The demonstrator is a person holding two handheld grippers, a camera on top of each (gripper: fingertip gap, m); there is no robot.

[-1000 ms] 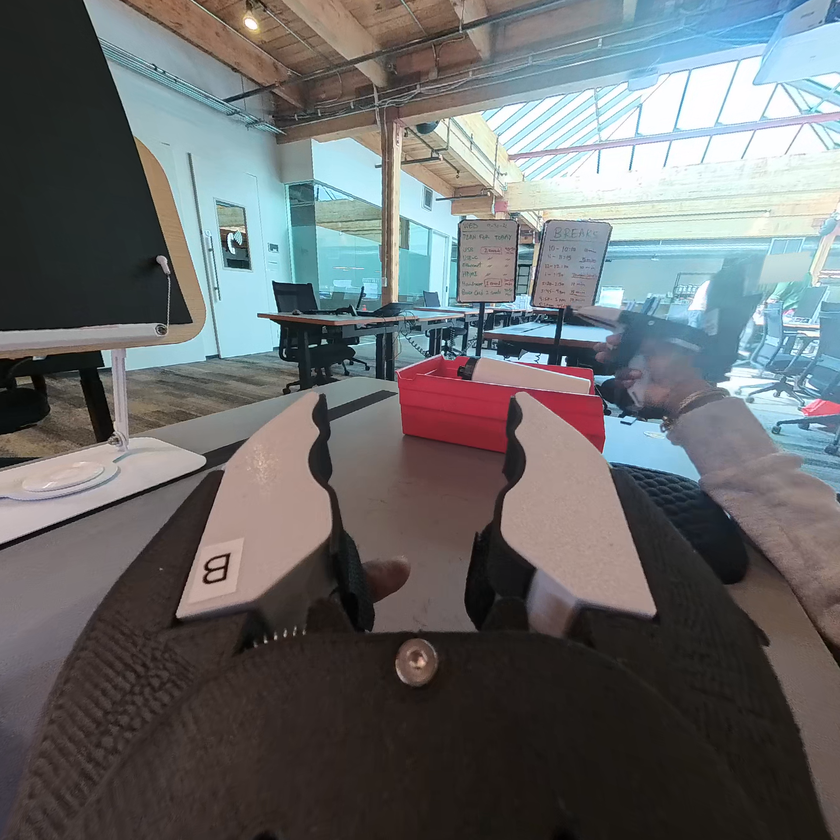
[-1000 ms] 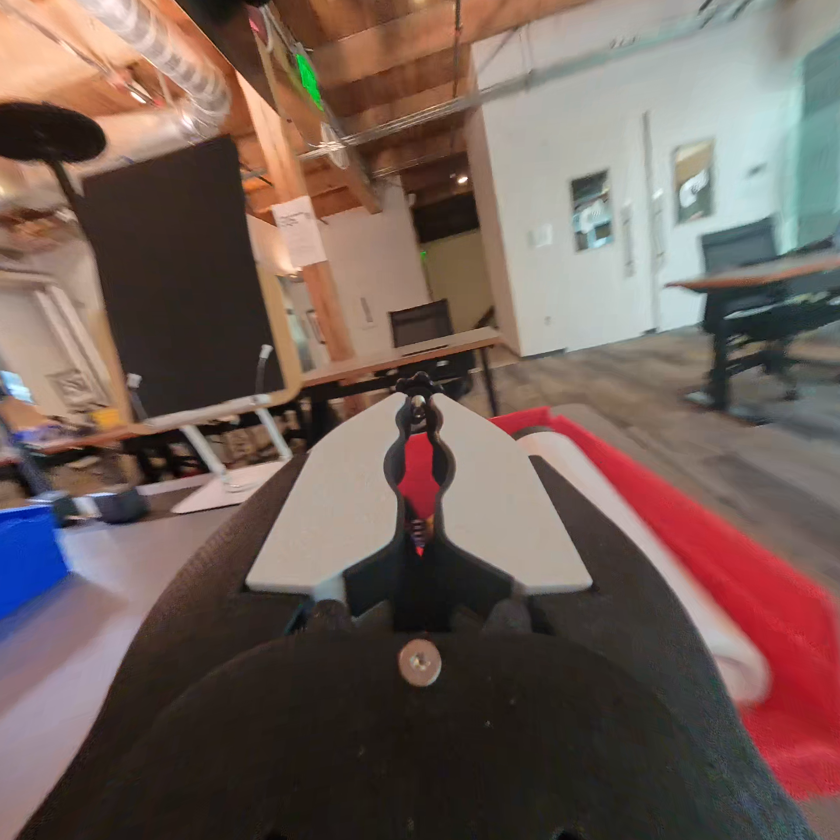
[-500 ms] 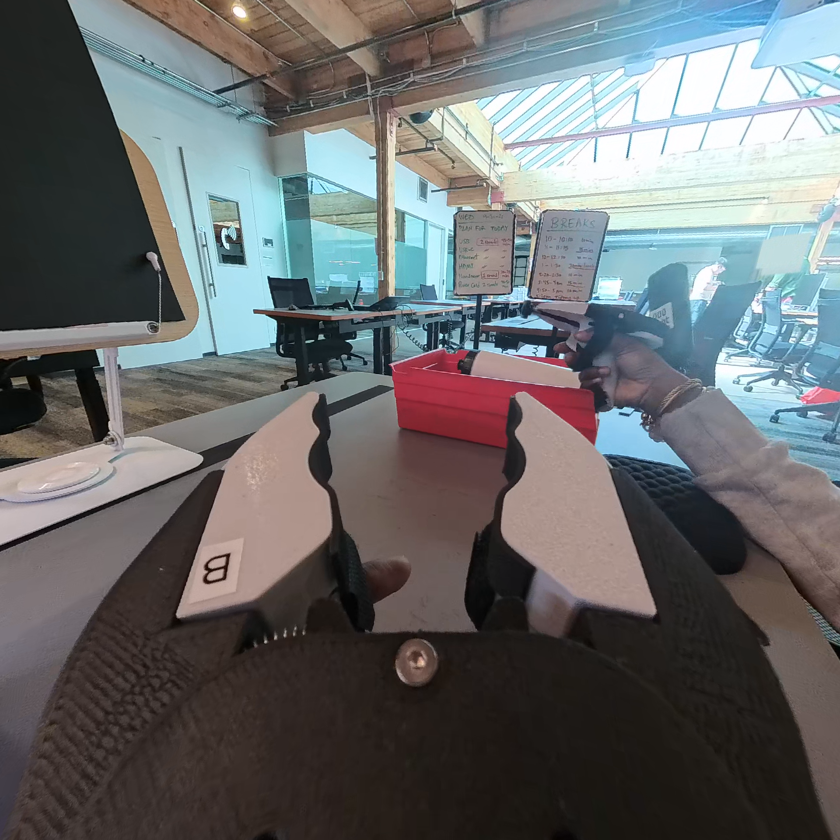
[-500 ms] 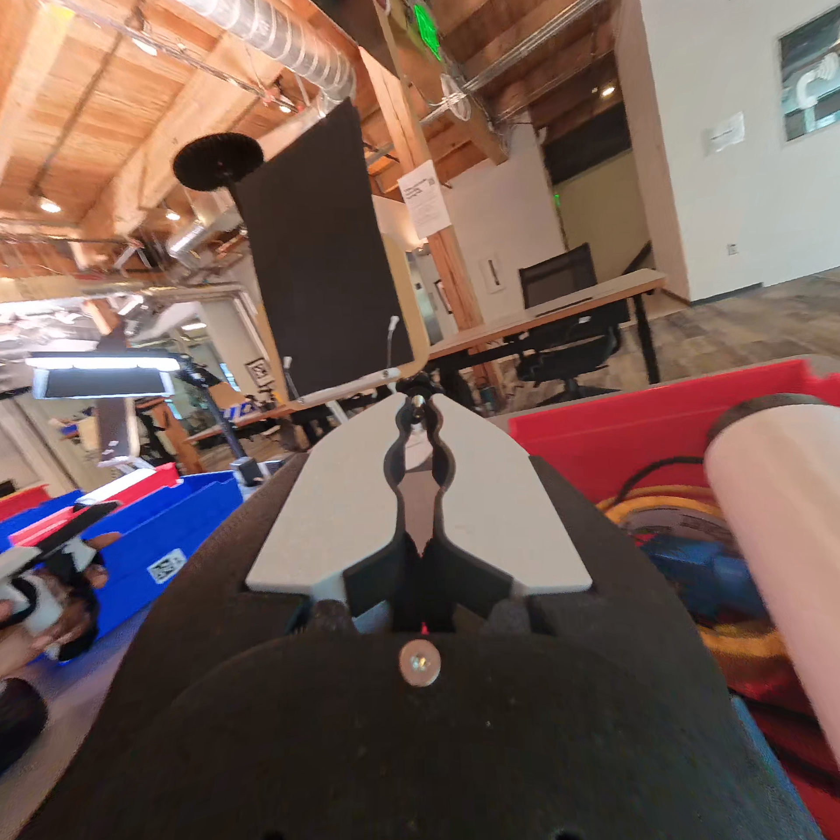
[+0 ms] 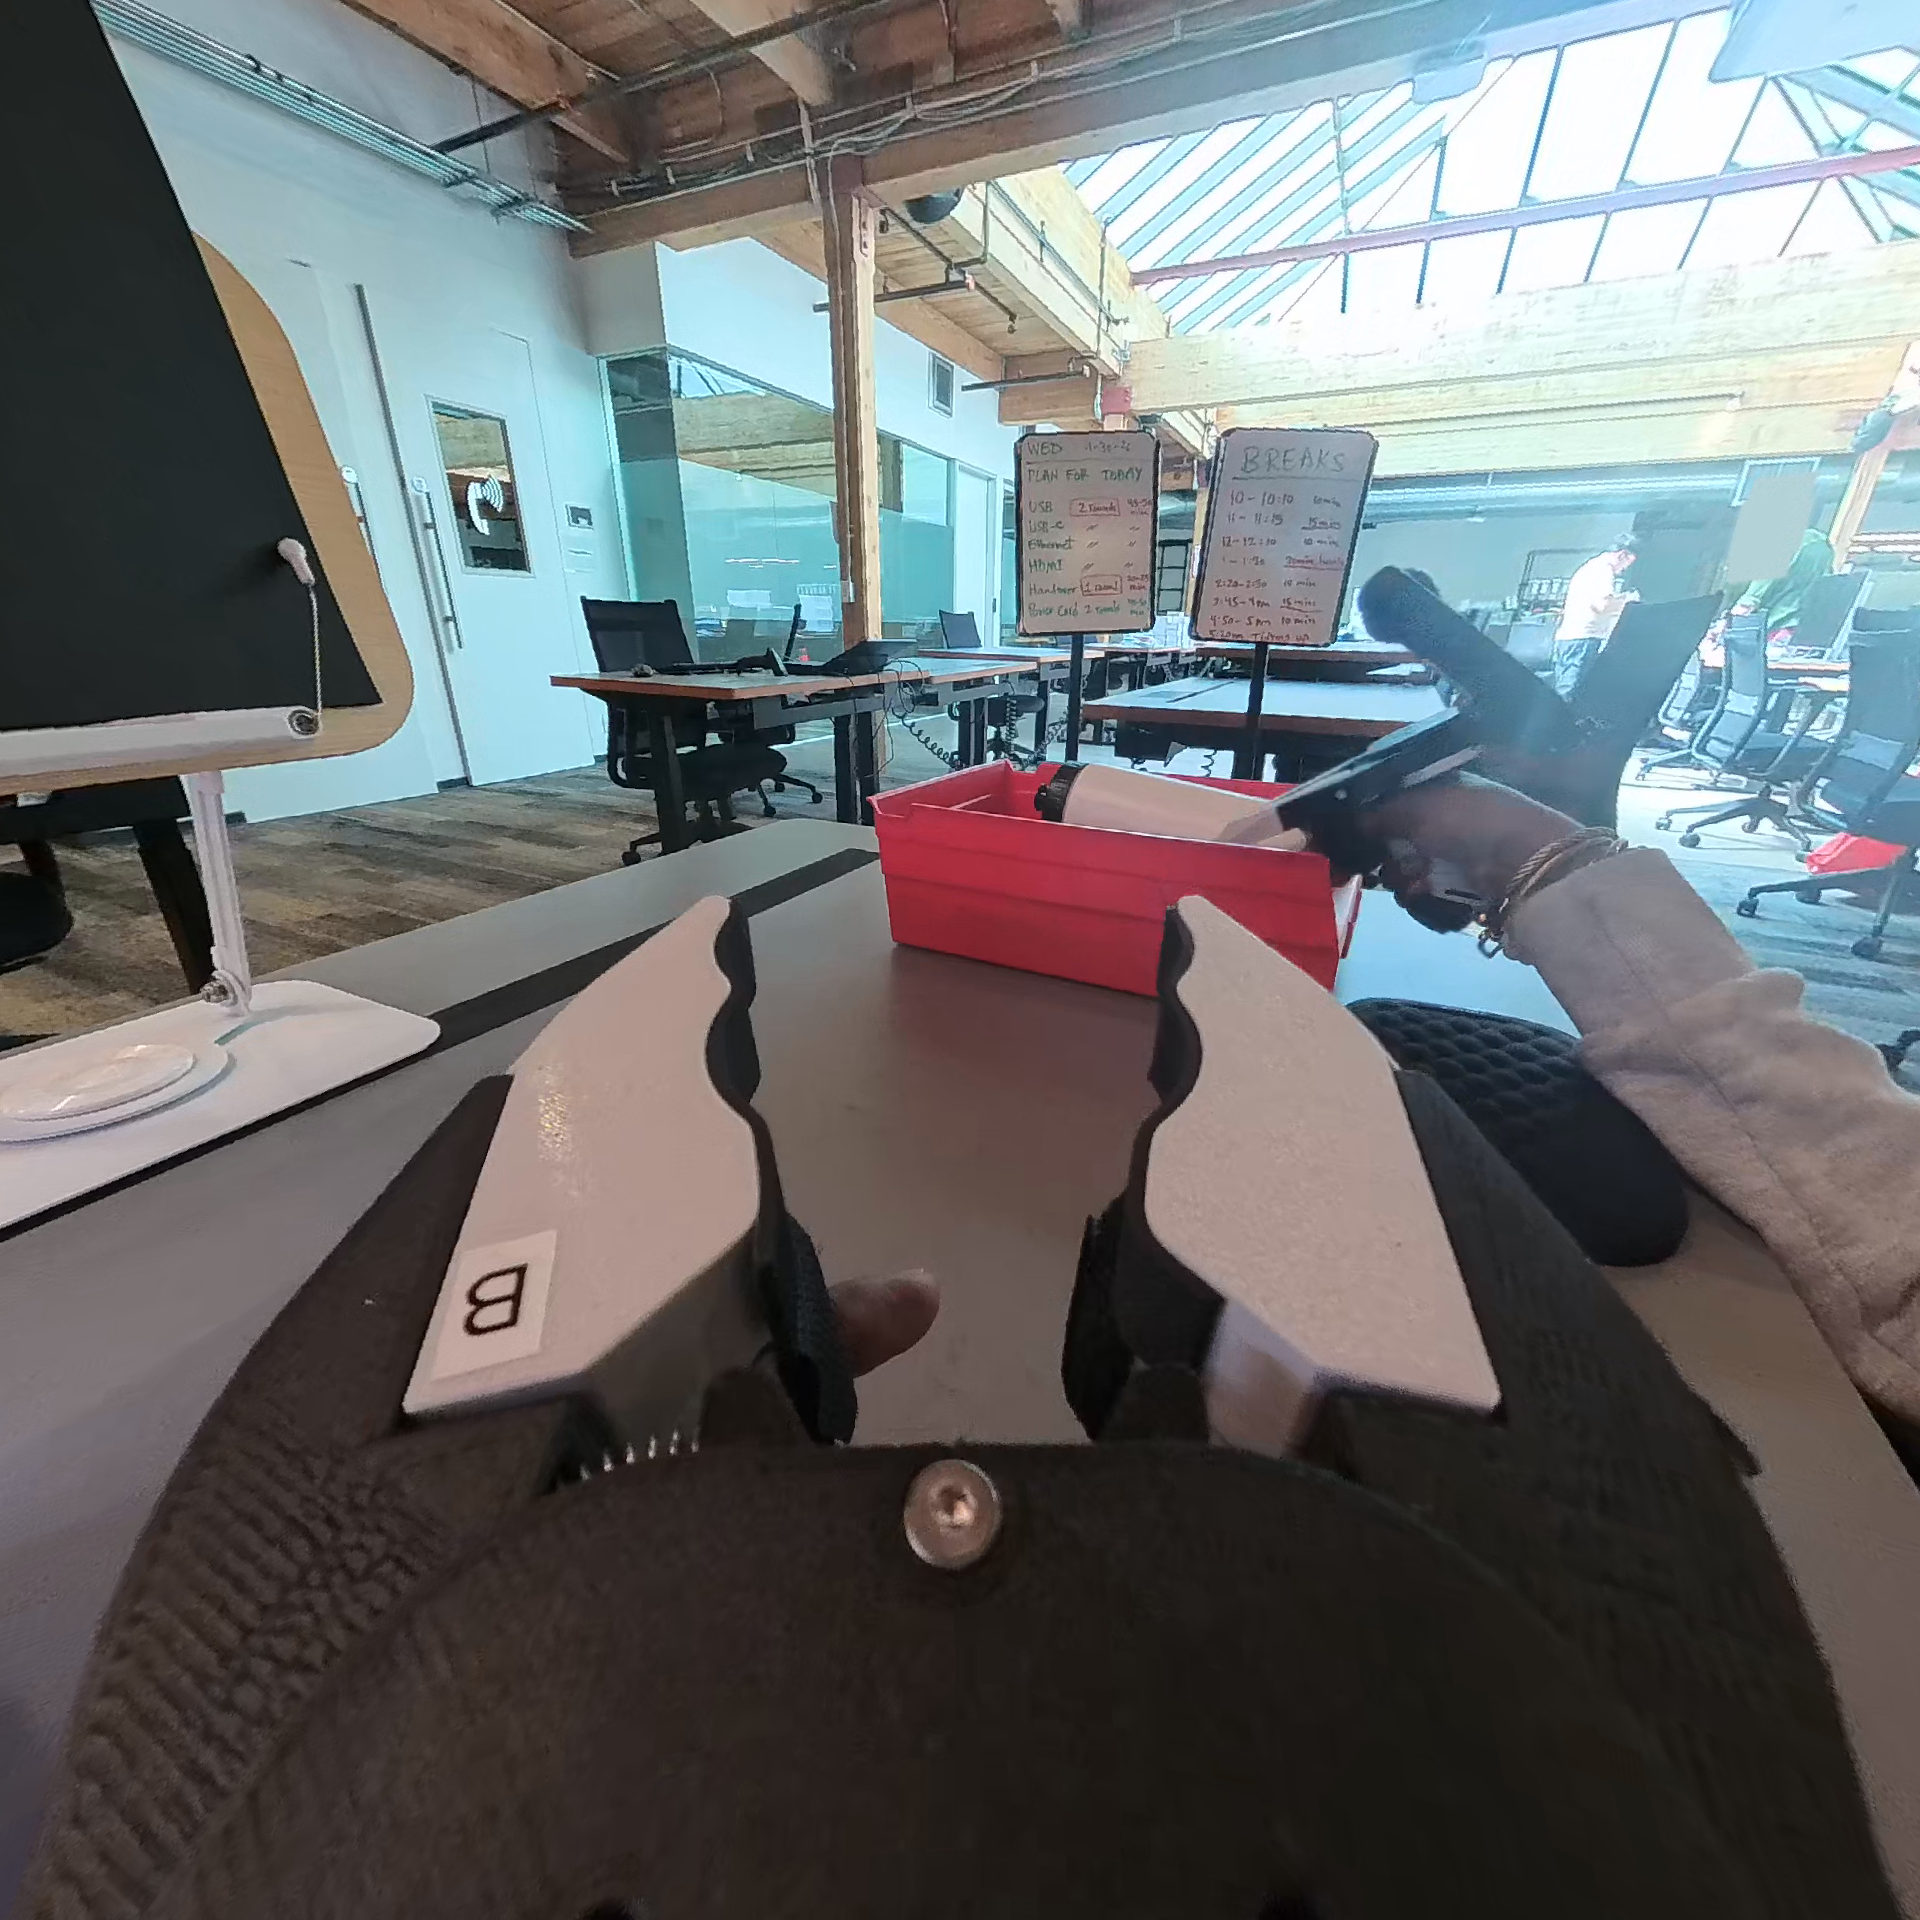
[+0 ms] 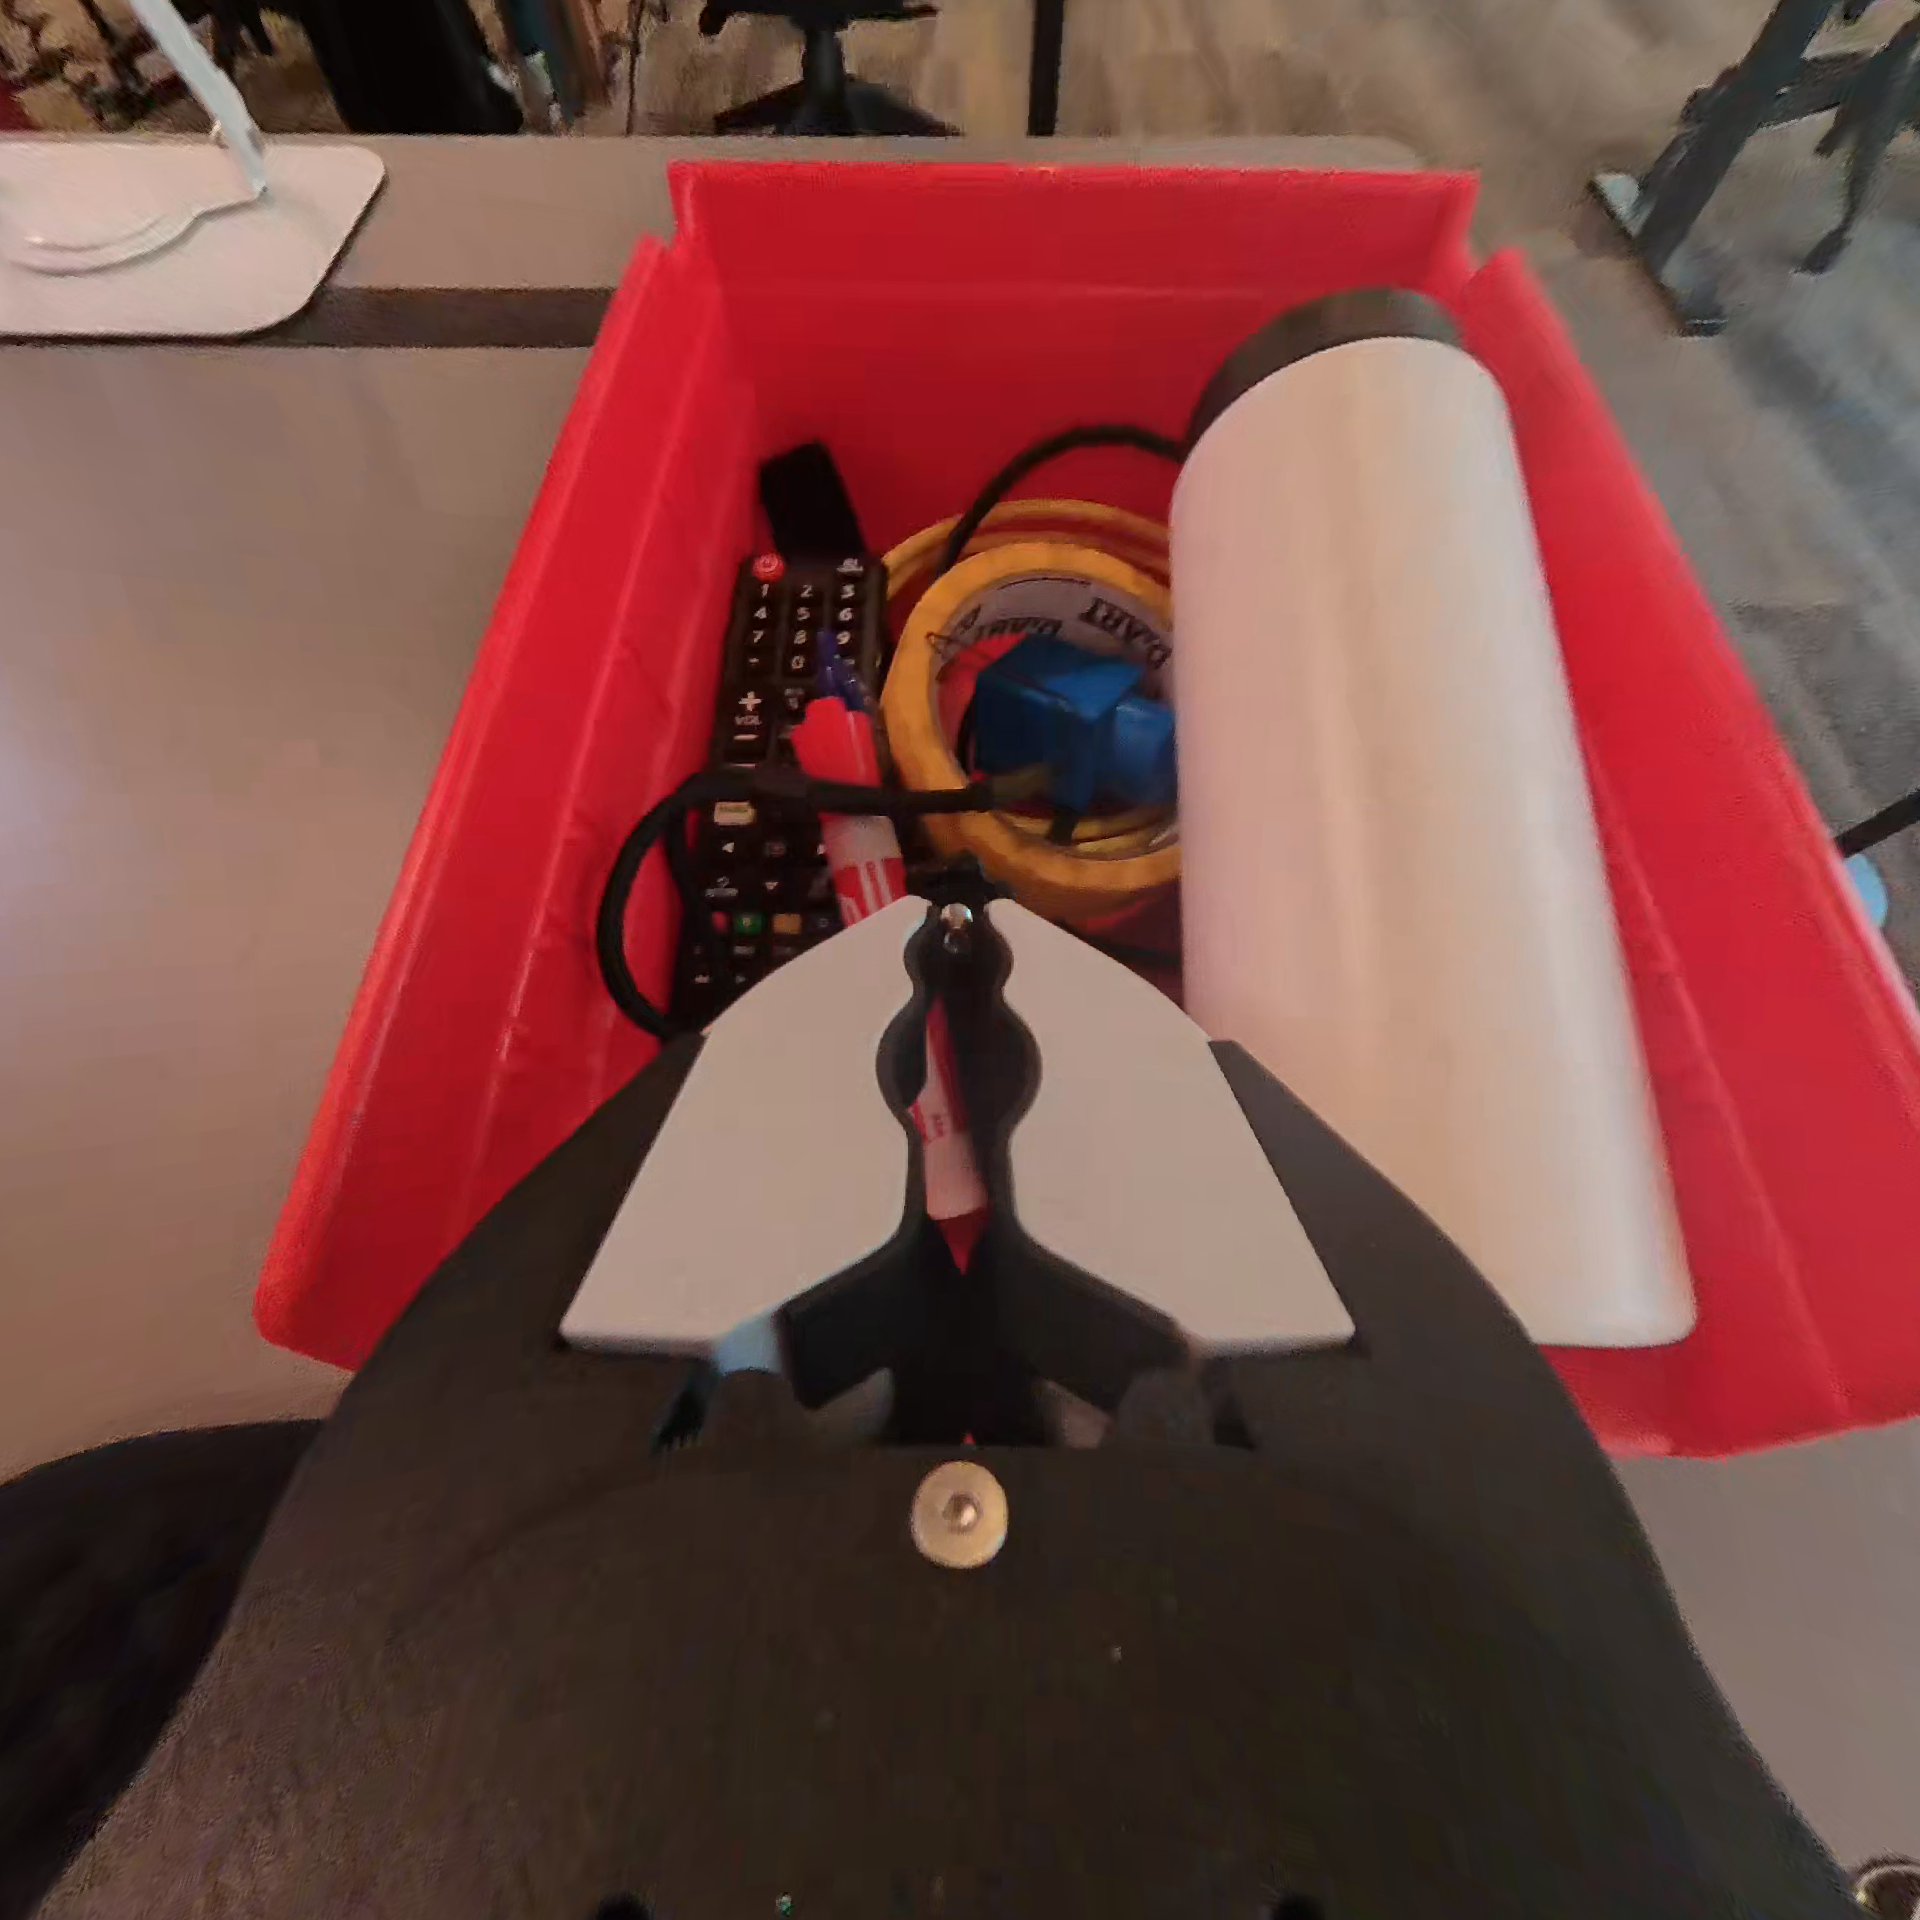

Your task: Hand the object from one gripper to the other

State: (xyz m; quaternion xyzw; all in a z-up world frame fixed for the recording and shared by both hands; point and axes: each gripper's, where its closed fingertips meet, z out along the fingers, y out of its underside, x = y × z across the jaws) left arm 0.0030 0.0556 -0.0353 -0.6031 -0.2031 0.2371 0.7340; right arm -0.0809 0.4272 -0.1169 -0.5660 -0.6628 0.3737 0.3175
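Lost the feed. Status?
Left gripper open, empty, low over table. Right gripper shut, empty, above red bin. Bin crowded: white bottle, remote, tape.

Left wrist view: low over table (image 5: 966, 1049), facing distant red bin (image 5: 1091, 914). Right wrist view: close above same bin (image 6: 1039, 270), facing down.

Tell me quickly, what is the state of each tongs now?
Left tongs: open, holding nothing, above the table.
Right tongs: shut, holding nothing, pointing down into the red bin.
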